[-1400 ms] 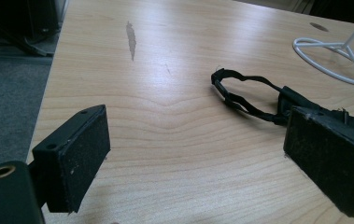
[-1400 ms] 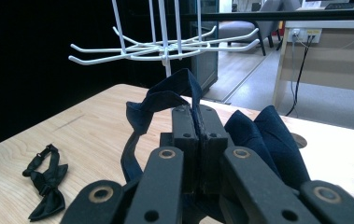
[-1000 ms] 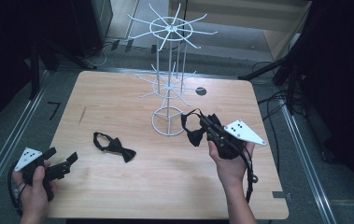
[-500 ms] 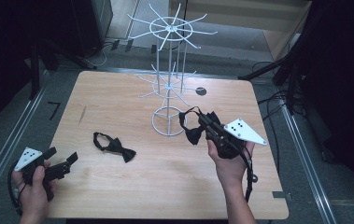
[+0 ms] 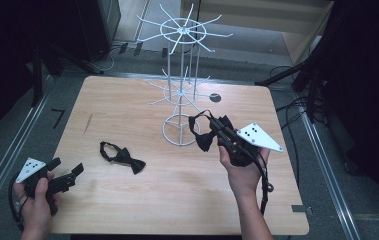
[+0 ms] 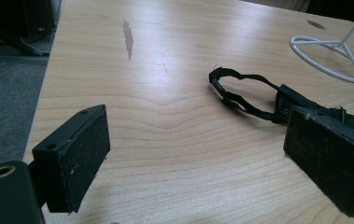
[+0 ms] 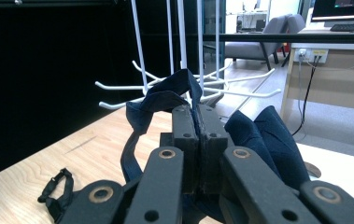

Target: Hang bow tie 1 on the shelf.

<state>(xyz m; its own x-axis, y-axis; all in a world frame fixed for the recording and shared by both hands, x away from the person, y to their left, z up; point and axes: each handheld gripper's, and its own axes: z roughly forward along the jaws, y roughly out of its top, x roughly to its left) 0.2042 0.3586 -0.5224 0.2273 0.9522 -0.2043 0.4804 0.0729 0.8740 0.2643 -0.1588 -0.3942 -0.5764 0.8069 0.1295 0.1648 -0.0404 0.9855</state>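
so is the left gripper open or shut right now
Open. In the left gripper view its two fingers stand wide apart with bare table between them, holding nothing.

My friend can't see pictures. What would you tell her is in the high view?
A person's right gripper holds a dark bow tie beside a white wire rack on a wooden table. A second bow tie lies flat, and the left gripper rests open at the table's near-left corner.
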